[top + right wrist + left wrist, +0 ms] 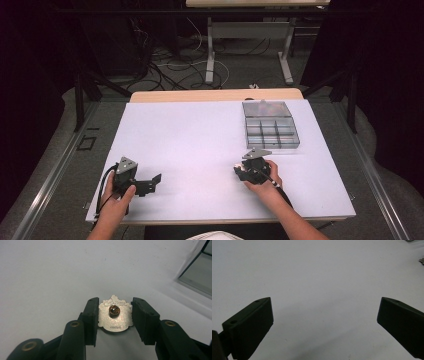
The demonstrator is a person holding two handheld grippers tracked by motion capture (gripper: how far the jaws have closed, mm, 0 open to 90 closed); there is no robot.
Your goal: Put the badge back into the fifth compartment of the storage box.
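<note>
A silver metal pin badge (115, 315), seen from its back with a brass stud in the middle, sits between the two black jaws of my right gripper (114, 315); the jaws press on its left and right edges, just above the white table. In the high view my right gripper (246, 172) is held low near the front right of the table (200, 145), a short way in front of the clear compartment box (270, 125). My left gripper (150, 184) rests at the front left, its jaws wide apart with bare table (319, 277) between them.
The clear plastic compartment box has several divided cells and stands at the back right of the white table; its corner (197, 272) shows in the right gripper view. Beyond the table's far edge lie cables and table legs (210, 60) on the floor.
</note>
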